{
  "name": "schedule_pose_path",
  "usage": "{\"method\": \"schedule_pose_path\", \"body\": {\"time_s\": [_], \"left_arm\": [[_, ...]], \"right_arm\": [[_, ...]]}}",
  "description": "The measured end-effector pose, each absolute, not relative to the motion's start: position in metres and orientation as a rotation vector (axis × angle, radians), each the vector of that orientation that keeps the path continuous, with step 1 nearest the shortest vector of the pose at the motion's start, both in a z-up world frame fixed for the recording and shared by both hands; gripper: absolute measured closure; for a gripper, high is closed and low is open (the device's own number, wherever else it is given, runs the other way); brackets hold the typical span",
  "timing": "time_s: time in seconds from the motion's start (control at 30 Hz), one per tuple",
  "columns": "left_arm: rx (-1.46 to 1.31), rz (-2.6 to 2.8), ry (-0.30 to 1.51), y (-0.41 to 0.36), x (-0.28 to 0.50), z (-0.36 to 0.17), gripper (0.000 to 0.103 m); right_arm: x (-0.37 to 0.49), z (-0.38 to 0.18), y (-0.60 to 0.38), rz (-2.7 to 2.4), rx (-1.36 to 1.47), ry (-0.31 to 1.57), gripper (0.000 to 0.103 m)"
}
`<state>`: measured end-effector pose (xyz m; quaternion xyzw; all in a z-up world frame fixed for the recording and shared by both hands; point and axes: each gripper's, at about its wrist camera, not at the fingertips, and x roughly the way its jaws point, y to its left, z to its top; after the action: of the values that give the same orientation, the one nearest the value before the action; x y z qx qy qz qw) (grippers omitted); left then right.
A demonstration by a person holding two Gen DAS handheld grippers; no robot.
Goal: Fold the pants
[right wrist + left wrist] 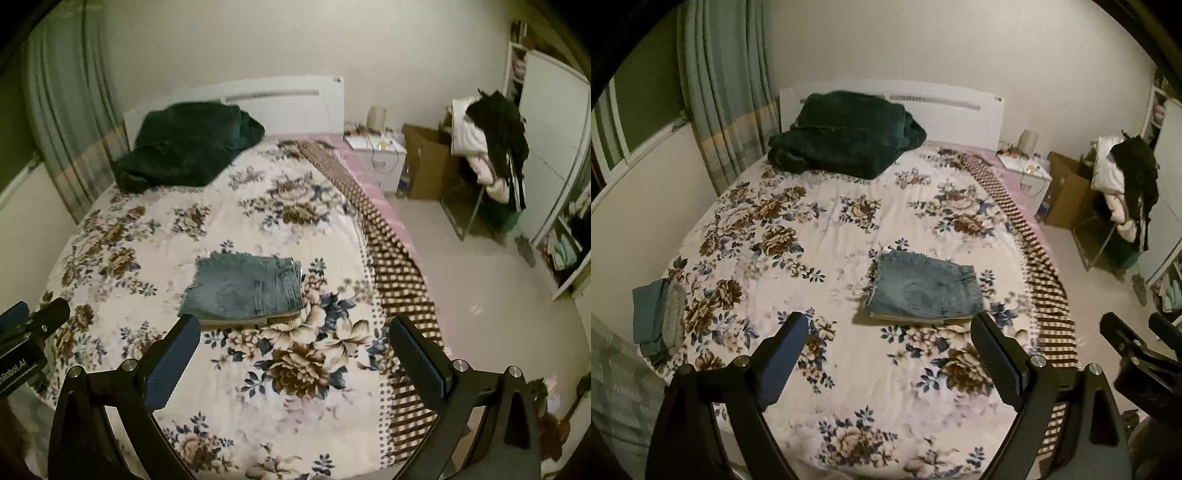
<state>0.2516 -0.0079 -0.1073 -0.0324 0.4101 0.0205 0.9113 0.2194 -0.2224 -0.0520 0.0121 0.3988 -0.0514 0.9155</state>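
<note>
The left gripper [890, 354] and right gripper [295, 354] both hang wide apart and hold nothing, above the near part of the floral bedspread [820, 229]. Just beyond lie the folded jeans [923, 286], apart from both, with bare bedspread all round. A small folded pile [659, 319] sits at the left edge. Farthest, a dark green blanket [846, 134] lies against the headboard [956, 110].

The only readable lettering is the cut-off "nRobot.AI" in white on the black body of the left gripper [35, 314], left of the folded jeans [245, 288].
</note>
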Motion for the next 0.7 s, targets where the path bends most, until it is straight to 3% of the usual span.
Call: {"method": "schedule_pose_path", "body": {"time_s": [0.37, 0.57, 0.7], "left_arm": [[-0.063, 0.028, 0.769, 0.003, 0.187, -0.045, 0.013], [-0.043, 0.018, 0.765, 0.011, 0.168, -0.032, 0.013], [-0.035, 0.022, 0.752, 0.011, 0.16, -0.028, 0.002]], "right_arm": [[0.115, 0.056, -0.196, -0.088, -0.011, 0.706, 0.0], [0.078, 0.089, -0.179, -0.094, 0.007, 0.675, 0.0], [0.075, 0.095, -0.17, -0.087, 0.009, 0.684, 0.0]]}}
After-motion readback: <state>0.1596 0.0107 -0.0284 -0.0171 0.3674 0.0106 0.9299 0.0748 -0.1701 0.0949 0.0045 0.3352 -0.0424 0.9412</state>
